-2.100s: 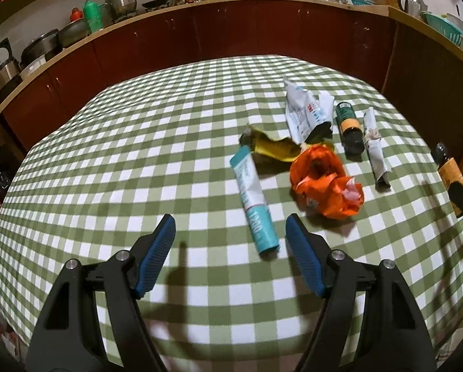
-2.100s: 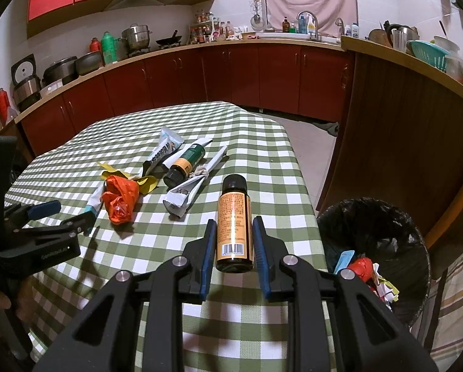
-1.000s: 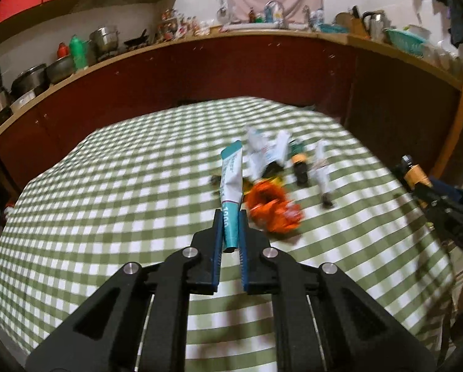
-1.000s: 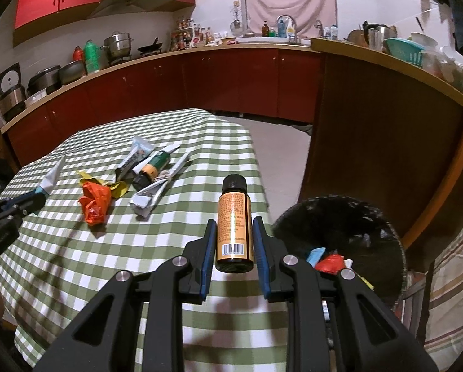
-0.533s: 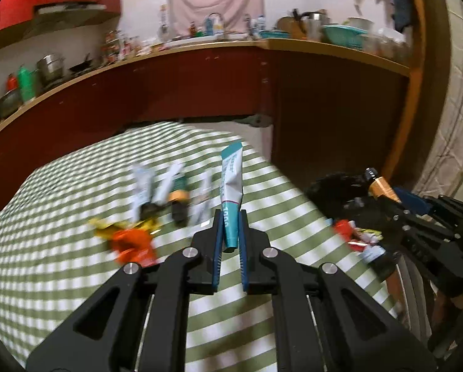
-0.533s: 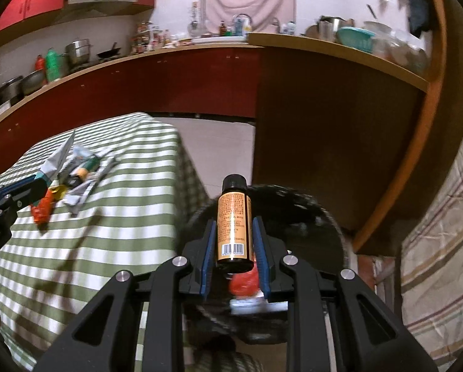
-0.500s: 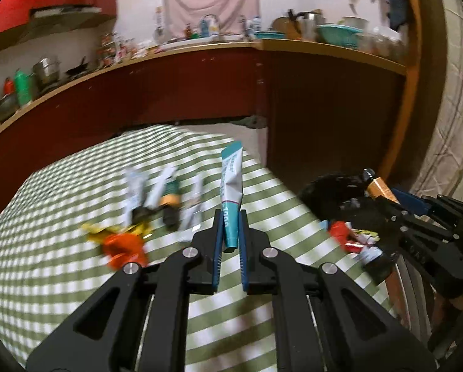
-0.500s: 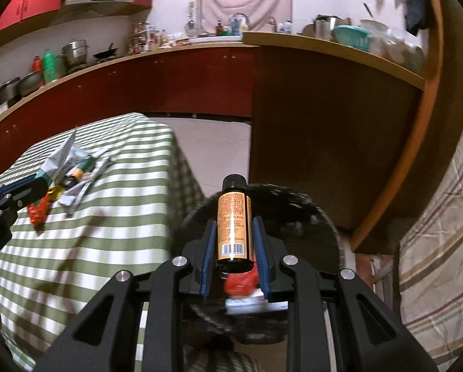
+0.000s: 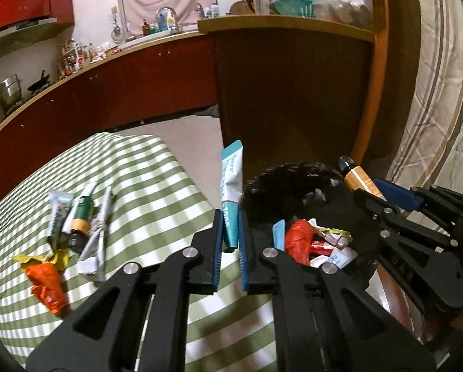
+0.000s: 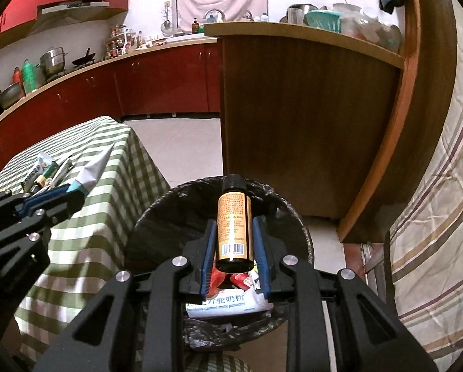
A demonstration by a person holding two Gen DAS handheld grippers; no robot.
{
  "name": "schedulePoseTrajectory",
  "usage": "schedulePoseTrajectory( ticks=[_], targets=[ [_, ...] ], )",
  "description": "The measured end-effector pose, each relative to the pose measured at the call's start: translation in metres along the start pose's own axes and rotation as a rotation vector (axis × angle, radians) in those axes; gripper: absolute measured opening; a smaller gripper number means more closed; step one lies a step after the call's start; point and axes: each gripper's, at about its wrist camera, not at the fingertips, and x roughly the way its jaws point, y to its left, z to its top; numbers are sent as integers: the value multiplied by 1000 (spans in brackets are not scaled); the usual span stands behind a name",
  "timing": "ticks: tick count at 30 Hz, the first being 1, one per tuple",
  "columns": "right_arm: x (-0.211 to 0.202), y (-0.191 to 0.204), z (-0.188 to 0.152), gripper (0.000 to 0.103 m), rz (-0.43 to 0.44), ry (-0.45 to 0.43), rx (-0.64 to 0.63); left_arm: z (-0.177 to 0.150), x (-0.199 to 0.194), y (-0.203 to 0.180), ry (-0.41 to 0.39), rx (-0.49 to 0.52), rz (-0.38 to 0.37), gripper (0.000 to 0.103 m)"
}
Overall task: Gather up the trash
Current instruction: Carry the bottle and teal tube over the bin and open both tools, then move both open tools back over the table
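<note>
My left gripper (image 9: pixel 230 249) is shut on a teal and white tube (image 9: pixel 231 192), held over the table's right edge beside the black-lined trash bin (image 9: pixel 296 173). My right gripper (image 10: pixel 234 254) is shut on a brown bottle with an orange label (image 10: pixel 234 226), held above the bin (image 10: pixel 157 217). The bin holds wrappers, a red bag (image 9: pixel 299 241) and a white packet (image 10: pixel 222 305). The right gripper and bottle (image 9: pixel 360 179) show at the right of the left wrist view. On the checked table lie an orange wrapper (image 9: pixel 47 286), a yellow scrap (image 9: pixel 56 259), tubes (image 9: pixel 96 238) and a green bottle (image 9: pixel 79 218).
A tall wooden counter panel (image 10: pixel 309 124) stands behind the bin. A striped cloth (image 10: pixel 433 217) hangs at the right. Red kitchen cabinets (image 10: pixel 107 86) run along the back. Tiled floor (image 10: pixel 188 152) lies between table and cabinets.
Both grippers have swung right from the table toward the bin. The bottle now hangs over the bin's opening, and the tube has come to the table's edge next to the bin.
</note>
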Motion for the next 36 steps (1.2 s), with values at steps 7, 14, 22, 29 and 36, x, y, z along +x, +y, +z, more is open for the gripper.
schedulePoseTrajectory(
  ticks=[7,14,22,29,36],
  targets=[
    [11,-12,-2,25,8,20,23,5,19,-14,52,15,-15,10],
    [19,-21,-3,25,27,34,43,9,27,-24,76,40,-8,14],
    [13,-29,0,34,12,6,75,11,25,-25,73,30,8,45],
    [8,-31,1,43,2,-12,83,11,23,-26,66,25,3,56],
    [4,-26,4,62,11,-20,95,6,15,-11,72,-8,22,64]
  ],
)
